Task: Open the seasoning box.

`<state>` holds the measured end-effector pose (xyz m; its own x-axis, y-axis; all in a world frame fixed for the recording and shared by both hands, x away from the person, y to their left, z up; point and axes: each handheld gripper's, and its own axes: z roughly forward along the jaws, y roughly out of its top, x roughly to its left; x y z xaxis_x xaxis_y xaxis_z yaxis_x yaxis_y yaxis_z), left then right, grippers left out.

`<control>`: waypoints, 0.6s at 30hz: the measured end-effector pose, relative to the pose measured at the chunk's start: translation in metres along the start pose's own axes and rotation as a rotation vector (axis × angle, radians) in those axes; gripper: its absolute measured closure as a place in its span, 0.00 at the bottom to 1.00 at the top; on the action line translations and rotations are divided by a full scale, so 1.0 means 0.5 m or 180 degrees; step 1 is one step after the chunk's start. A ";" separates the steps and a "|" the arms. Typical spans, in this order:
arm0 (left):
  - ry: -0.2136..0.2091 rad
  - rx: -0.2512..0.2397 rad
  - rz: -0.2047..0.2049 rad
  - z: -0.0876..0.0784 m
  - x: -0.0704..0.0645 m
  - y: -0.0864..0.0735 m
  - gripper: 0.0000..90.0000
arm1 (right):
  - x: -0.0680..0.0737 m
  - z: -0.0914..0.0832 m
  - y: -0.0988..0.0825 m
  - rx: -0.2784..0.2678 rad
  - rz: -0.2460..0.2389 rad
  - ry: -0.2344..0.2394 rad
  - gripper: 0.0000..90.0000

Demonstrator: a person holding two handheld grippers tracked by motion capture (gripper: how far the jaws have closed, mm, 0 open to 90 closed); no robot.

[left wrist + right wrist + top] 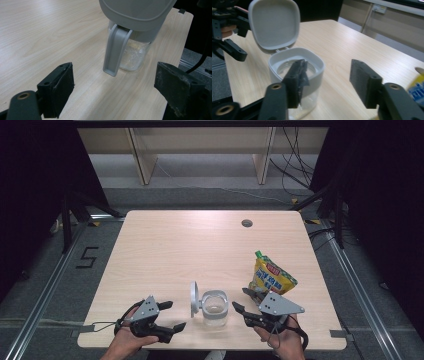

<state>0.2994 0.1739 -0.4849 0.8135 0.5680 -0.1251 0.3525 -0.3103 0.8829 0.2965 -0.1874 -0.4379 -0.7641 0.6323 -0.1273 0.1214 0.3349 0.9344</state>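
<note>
- Right, the clear jar (215, 310) stands near the front edge of the tabletop (175, 250), between the 2 tongs, and its grey flip lid (193, 298) is up, hinged open toward the person's left.
- Left tongs (170, 316): released, jaws spread wide with nothing between them, sitting just beside the jar on the lid's side. In the left gripper view the lid's latch tab (115, 50) hangs down in front of the glass.
- Right tongs (241, 302): also released, jaws parted and gripping nothing, close on the jar's other side. In the right gripper view the grey rim (317, 65) sits just beyond the near jaw.
- Yellow snack pouch (271, 279) leans just behind the right tongs, untouched, its green top corner up.
- Progress, as I read it: opening the jar looks done; inside there seem to be only a few crumbs at the bottom.
- What's left, by my judgement: pick up the pouch, pour it in, then shut the lid.
</note>
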 end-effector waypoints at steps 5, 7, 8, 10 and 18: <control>-0.0021 -0.0016 0.0001 0.001 -0.004 0.001 0.17 | -0.006 -0.024 -0.017 -0.0008 0.0109 -0.0097 0.43; -0.0024 -0.0006 0.0058 0.000 -0.003 0.002 0.17 | -0.010 -0.036 -0.024 0.0023 0.0177 -0.0153 0.42; -0.0023 0.0000 0.0053 0.000 -0.003 0.002 0.17 | -0.011 -0.040 -0.025 0.0041 0.0209 -0.0143 0.42; -0.0037 0.0020 -0.0001 0.001 -0.005 0.001 0.17 | -0.015 -0.048 -0.032 0.0042 0.0166 -0.0187 0.42; -0.0050 0.0084 0.0089 0.003 -0.005 0.000 0.17 | -0.021 -0.073 -0.050 0.0145 0.0261 -0.0224 0.43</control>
<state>0.2981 0.1712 -0.4851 0.8303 0.5467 -0.1079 0.3414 -0.3459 0.8740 0.2784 -0.2281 -0.4479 -0.7044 0.7058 -0.0755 0.2116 0.3103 0.9268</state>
